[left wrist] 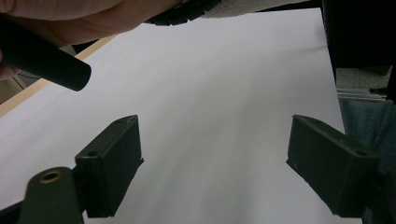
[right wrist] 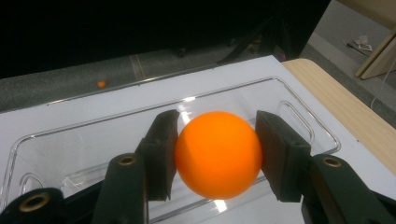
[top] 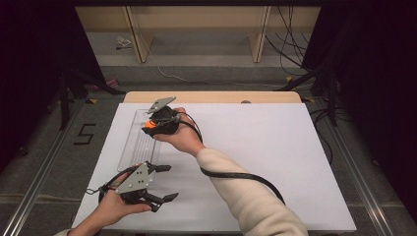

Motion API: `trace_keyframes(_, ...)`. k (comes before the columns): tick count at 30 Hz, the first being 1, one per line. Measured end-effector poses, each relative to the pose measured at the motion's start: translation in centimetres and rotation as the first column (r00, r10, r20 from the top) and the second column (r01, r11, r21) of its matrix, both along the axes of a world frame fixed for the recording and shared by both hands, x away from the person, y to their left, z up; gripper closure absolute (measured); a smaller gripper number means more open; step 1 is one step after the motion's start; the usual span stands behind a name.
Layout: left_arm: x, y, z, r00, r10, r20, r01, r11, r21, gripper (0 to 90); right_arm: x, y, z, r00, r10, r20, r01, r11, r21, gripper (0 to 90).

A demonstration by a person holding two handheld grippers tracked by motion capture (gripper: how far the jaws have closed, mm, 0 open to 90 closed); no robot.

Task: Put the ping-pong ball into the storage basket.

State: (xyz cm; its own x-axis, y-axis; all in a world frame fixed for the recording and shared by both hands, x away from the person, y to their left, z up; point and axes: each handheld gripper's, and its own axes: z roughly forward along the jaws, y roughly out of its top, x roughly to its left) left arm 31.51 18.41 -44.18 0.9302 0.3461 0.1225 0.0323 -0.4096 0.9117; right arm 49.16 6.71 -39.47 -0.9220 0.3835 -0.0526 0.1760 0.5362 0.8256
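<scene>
An orange ball (right wrist: 218, 154) is clamped between the two black jaws of my right gripper (right wrist: 218, 156), which is shut on it. The ball hangs over a clear plastic tray (right wrist: 299, 119) lying on the white table top. From above, the right gripper (top: 156, 122) sits over the far end of the tray (top: 140, 147), and a speck of the orange ball (top: 150, 125) shows under it. My left gripper (top: 167, 183) rests near the table's front left, just in front of the tray, jaws spread wide and pointing right. In its own view the left gripper (left wrist: 215, 170) is open over bare white board.
A black cable (top: 236, 176) trails from the right gripper across the board. A small orange thing (right wrist: 102, 84) lies on the floor beyond the table. The wooden table edge (top: 211, 97) runs along the far side. The white board (top: 265, 142) stretches right of the sleeve.
</scene>
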Motion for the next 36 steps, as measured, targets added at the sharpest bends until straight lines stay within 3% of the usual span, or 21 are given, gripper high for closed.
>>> trace_keyframes(36, 0.0, 0.0, 0.0, 1.0, -0.005, 0.0, 0.005, 1.0, 0.003, 17.3, 0.2, 1.3, -0.8, 0.9998, 0.01, -0.018, -0.01, 0.9998, -0.017, 51.4)
